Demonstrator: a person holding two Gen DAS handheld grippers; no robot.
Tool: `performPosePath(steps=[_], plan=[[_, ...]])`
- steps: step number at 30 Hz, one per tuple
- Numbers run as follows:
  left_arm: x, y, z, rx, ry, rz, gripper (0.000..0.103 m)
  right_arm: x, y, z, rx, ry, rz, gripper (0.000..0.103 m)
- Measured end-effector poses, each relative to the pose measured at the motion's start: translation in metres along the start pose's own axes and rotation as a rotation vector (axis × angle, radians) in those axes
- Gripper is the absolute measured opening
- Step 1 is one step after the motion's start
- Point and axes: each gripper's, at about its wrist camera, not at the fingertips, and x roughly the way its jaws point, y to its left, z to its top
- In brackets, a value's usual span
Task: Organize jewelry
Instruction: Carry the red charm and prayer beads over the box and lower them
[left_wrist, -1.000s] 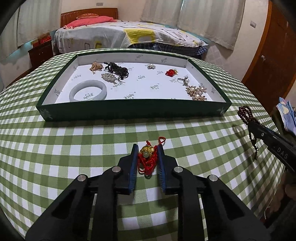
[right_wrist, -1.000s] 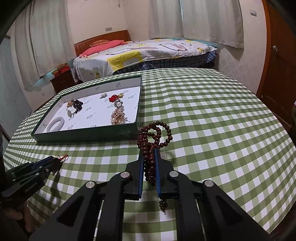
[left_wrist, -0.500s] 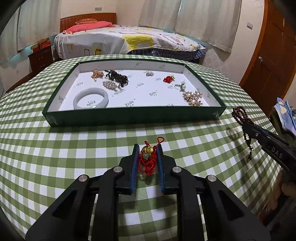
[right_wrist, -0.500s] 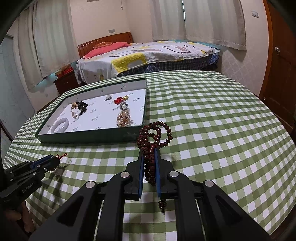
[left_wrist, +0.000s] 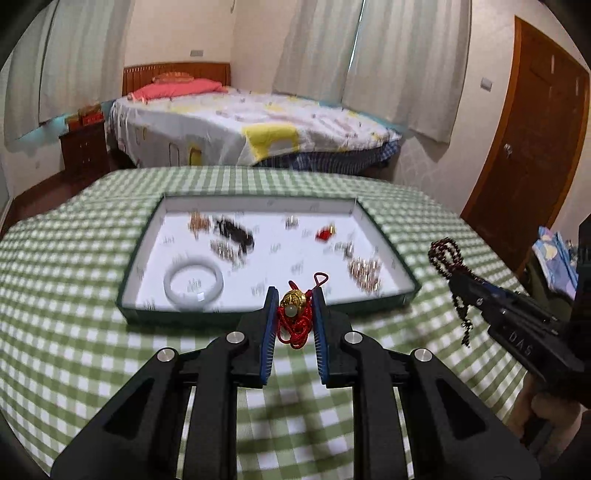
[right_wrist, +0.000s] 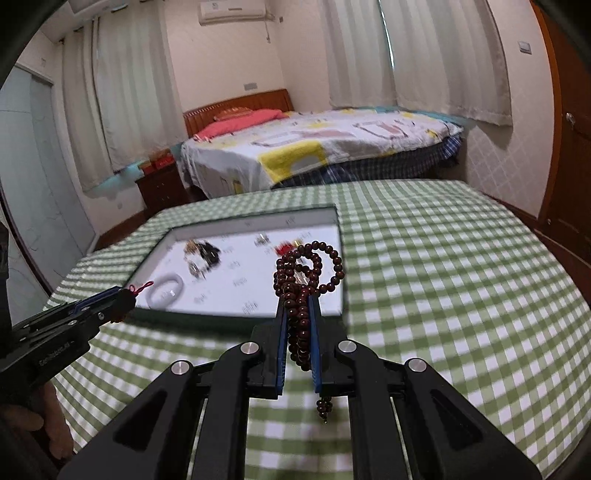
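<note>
My left gripper (left_wrist: 294, 298) is shut on a red cord charm with a gold bead (left_wrist: 293, 314), held above the table just in front of the green jewelry tray (left_wrist: 271, 317). My right gripper (right_wrist: 298, 303) is shut on a dark red bead bracelet (right_wrist: 308, 269), also raised, near the tray's front right corner (right_wrist: 341, 295). The tray's white floor holds a pale jade bangle (left_wrist: 193, 283), a black piece (left_wrist: 236, 234), a small red piece (left_wrist: 325, 233) and pearl and gold pieces (left_wrist: 365, 273). Each gripper shows in the other's view: the right one (left_wrist: 456, 282), the left one (right_wrist: 127, 295).
The round table has a green checked cloth (right_wrist: 443, 280). A bed (left_wrist: 251, 133) and a nightstand (left_wrist: 86, 147) stand behind it. A brown door (left_wrist: 532, 129) is at the right. Curtains cover the windows.
Both grippers have risen and moved forward toward the tray with their loads. The tray now looks smaller and is seen from higher up; the view is motion-blurred.
</note>
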Motion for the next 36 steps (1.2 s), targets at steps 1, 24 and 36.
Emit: performPosePath(steps=[1, 24, 36], plan=[[-0.001, 0.001, 0.005, 0.001, -0.015, -0.001, 0.018, 0.001, 0.002, 0.004, -0.001, -0.006, 0.007, 0.011], [0.055, 0.024, 0.069, -0.025, -0.092, 0.05, 0.018, 0.061, 0.06, 0.062, -0.072, -0.1, 0.076, 0.011], [0.107, 0.04, 0.045, -0.033, 0.02, 0.083, 0.018, 0.113, 0.054, 0.038, -0.067, 0.06, 0.031, 0.011]])
